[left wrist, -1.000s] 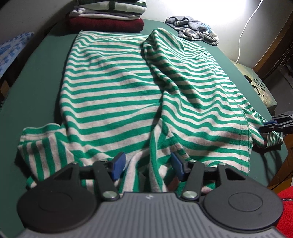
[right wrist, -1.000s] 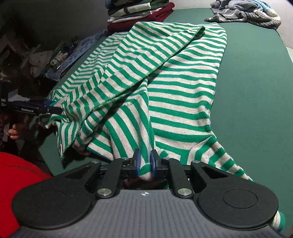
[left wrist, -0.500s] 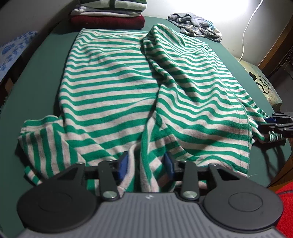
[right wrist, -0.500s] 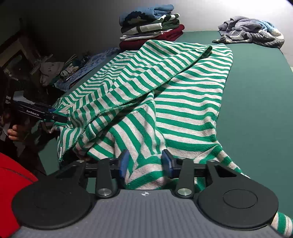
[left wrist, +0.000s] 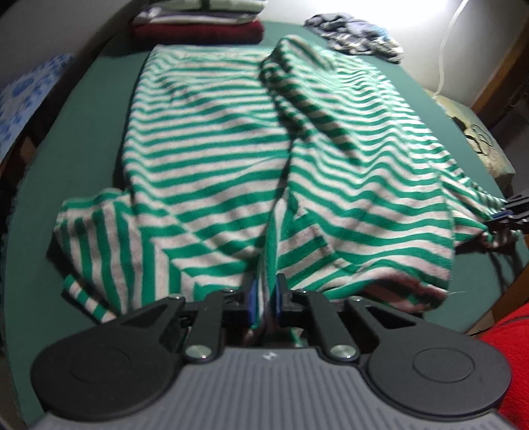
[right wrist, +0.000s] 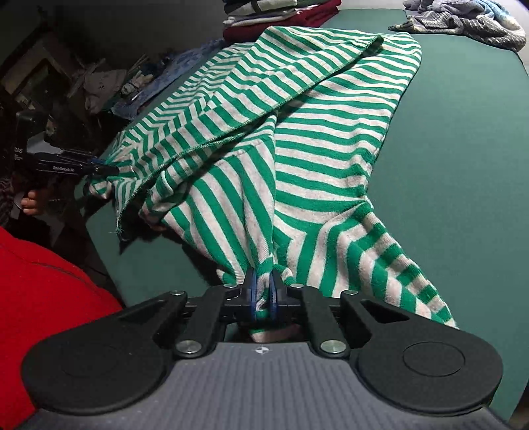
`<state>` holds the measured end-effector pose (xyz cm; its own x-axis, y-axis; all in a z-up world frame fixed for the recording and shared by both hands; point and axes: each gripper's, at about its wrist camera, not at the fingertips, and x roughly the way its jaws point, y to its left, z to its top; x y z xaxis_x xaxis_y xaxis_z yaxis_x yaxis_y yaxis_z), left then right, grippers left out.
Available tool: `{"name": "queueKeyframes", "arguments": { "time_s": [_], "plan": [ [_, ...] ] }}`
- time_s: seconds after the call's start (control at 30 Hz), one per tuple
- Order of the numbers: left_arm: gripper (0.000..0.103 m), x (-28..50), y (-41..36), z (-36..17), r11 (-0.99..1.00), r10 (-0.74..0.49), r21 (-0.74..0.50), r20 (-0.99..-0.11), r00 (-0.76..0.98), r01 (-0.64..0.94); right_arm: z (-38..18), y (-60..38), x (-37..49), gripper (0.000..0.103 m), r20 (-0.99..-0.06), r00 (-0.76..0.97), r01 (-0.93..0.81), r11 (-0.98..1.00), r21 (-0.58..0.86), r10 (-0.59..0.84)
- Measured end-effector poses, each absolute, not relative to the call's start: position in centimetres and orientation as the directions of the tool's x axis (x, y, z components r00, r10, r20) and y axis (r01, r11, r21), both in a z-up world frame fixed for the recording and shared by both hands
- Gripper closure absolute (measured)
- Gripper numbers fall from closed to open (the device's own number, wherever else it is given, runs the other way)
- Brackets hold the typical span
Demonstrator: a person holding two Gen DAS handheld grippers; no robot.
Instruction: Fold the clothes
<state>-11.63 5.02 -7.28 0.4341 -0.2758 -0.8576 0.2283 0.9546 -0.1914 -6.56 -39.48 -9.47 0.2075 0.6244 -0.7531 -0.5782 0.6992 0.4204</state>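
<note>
**Ana:** Both tongs grip the striped shirt (left wrist: 211, 185) at its near edge. The left gripper (left wrist: 264, 299) has come together on a bunched fold of it; the right gripper (right wrist: 263, 294) is closing with a pinch of striped cloth pressed between its blue pads.

**Ben:** What is it lying on?

**Ana:** A dark green table (right wrist: 463, 172). A stack of folded clothes (left wrist: 198, 20) sits at the far edge, a dark red piece at the bottom, and a crumpled grey-blue heap (right wrist: 463, 20) lies far right. Off the left side is dim clutter with a blue patterned cloth (left wrist: 29, 96); a white cord (left wrist: 446, 43) hangs on the bright far wall. Someone's red sleeve (right wrist: 39, 297) shows at the near edge.

**Ben:** And which way does the shirt run?

**Ana:** Its long axis goes near to far, stripes crossing left to right. The right half is folded over towards the middle, leaving a ridge. A sleeve (left wrist: 96, 244) sticks out near left, its stripes running near to far.
</note>
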Motion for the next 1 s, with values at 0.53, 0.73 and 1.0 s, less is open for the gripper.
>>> {"name": "queueKeyframes", "arguments": {
  "time_s": [0.53,0.73,1.0],
  "plan": [
    [0.036,-16.6,11.9,-4.2,0.979,-0.119,-0.193,-0.812,0.571,-0.071,-5.7,-29.9,-5.6,0.053,-0.519,0.253,-0.675,0.533,0.51,0.817],
    [0.055,-15.3,15.5,-6.3,0.961,-0.062,-0.207,-0.803,0.592,-0.181,-5.8,-22.2,-6.4,0.052,-0.51,0.203,-0.744,0.47,0.475,0.836],
    [0.055,-12.6,17.7,-7.9,0.983,-0.135,-0.182,-0.804,0.579,-0.023,-5.5,-16.4,-7.0,0.047,-0.569,0.243,-0.768,0.514,0.382,0.786]
  ]
}}
